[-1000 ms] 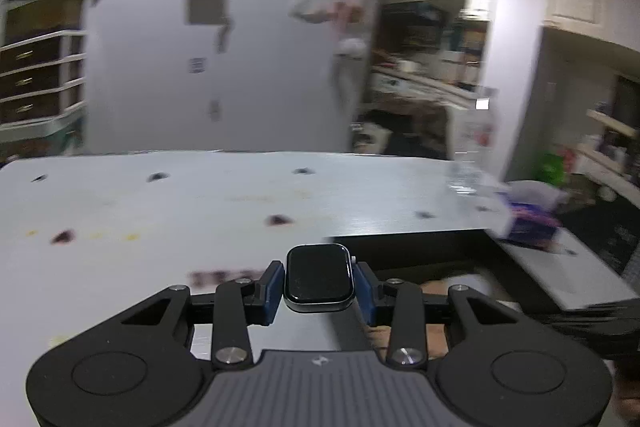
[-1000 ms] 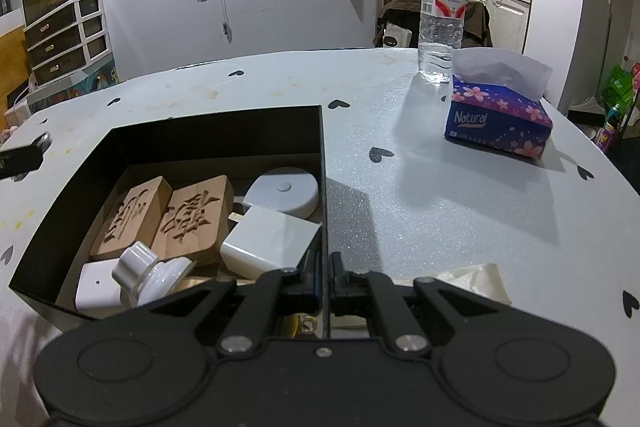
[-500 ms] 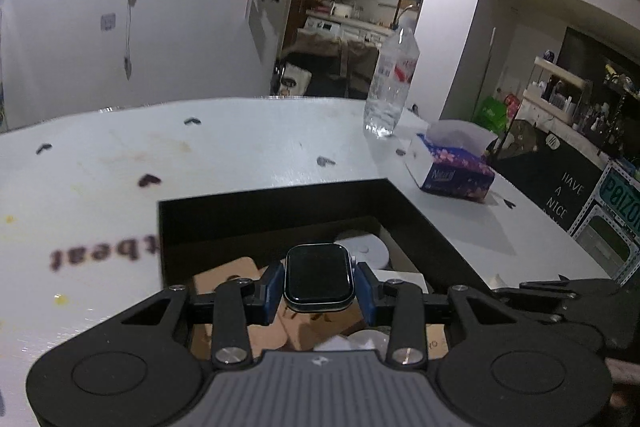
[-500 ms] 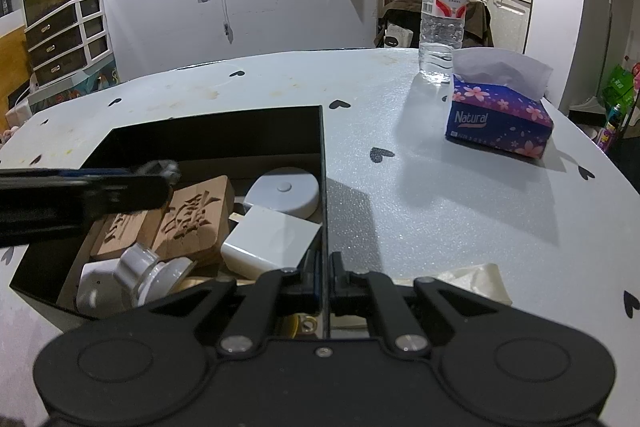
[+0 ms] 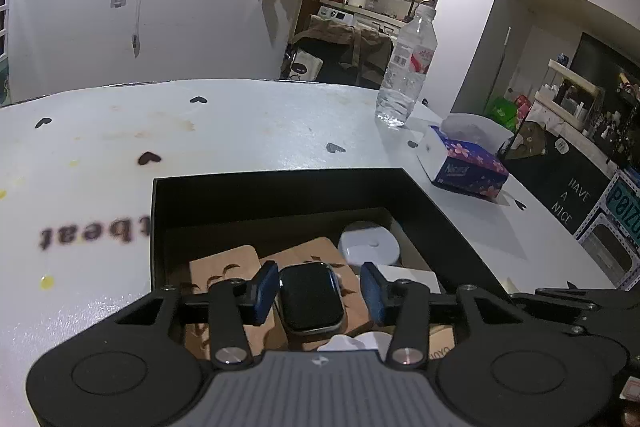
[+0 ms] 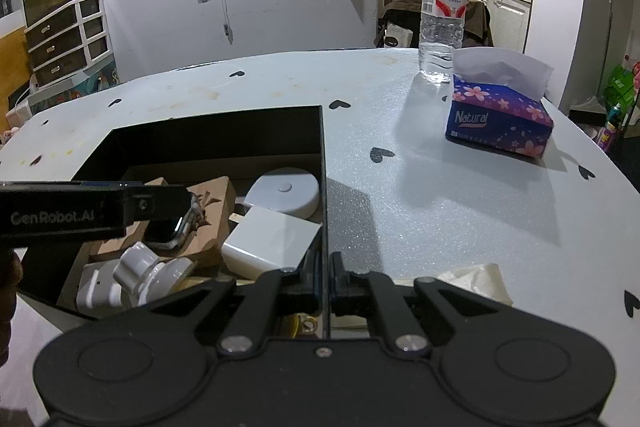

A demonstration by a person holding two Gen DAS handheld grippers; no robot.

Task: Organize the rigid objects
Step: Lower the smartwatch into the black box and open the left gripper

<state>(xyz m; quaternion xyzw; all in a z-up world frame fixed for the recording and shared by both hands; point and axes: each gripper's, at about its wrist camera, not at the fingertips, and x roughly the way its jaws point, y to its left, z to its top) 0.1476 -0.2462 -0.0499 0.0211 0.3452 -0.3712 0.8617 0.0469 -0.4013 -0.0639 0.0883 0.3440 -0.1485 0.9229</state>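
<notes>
A: Over the left half of the box (image 5: 276,187), the left gripper (image 5: 318,293) hangs with its blue pads (image 5: 266,291) spread. Its jaws have just been opening, and a gap shows on each side of the watch (image 5: 311,297) between them.

B: So the watch is loose?

A: The pads do not press on it. It lies tilted on the wooden blocks (image 5: 224,271) inside the box. In the right wrist view the watch (image 6: 168,225) shows just past the gripper's tip, against the carved block (image 6: 212,195).

B: What else is in the box?

A: A white bottle (image 6: 140,271) at the near left, a white adapter (image 6: 272,241) nearer the right wall, a round white puck (image 6: 286,189) behind it.

B: And the right gripper (image 6: 326,277)?

A: Closed tight on the box's right wall (image 6: 323,163), one finger inside, one outside, the thin black edge pinched between them.

B: Further right?

A: On the table (image 6: 440,195), crumpled paper (image 6: 476,277) just beside the gripper, then the tissue box (image 6: 500,119) and the water bottle (image 6: 442,15) standing upright behind it, near but apart.
</notes>
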